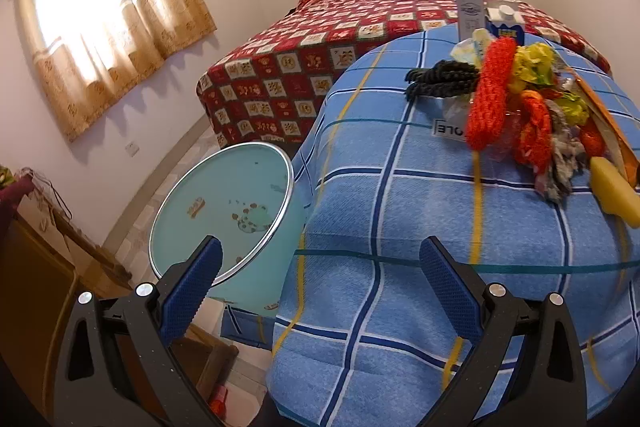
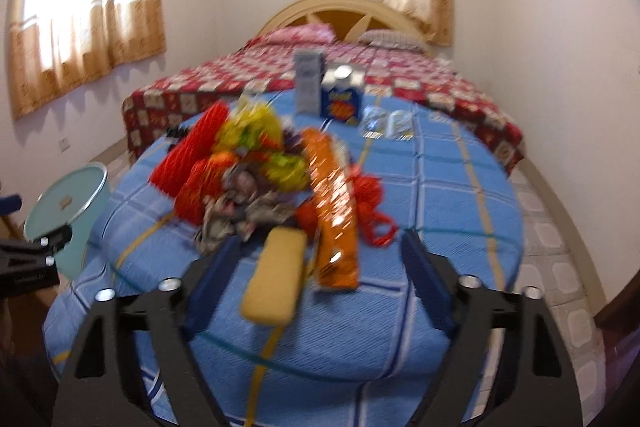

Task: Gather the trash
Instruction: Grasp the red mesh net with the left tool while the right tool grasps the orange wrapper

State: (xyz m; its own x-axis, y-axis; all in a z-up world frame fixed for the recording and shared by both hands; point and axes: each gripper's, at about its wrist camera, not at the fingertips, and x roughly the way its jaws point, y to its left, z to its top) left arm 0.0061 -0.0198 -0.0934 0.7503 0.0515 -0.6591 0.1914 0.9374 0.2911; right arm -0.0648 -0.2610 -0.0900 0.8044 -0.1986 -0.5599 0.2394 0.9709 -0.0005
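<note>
The right wrist view is blurred, so the smaller scraps in it are hard to make out. Nearest, the right gripper (image 2: 316, 259) stands fairly wide above the counter (image 2: 440, 195), with the near end of a yellow sponge (image 2: 274, 281) between its fingers; the pads do not press on it. An orange wrapper (image 2: 332, 199) lies just beside the sponge, its near end also between the fingers. Behind them is a heap of trash (image 2: 248, 163): red netting, yellow-green wrappers and crumpled paper, blurred together. The left gripper (image 1: 320, 263) is wide open and holds nothing, over the counter's near left edge, with the heap well off to its upper right, cut off by the picture's edge. A pale green bin (image 1: 224, 211) stands beside the counter, partly behind the left finger. Farther back stand a grey box (image 2: 307, 83) and a blue carton (image 2: 342, 97), then the bed (image 2: 280, 75).
</note>
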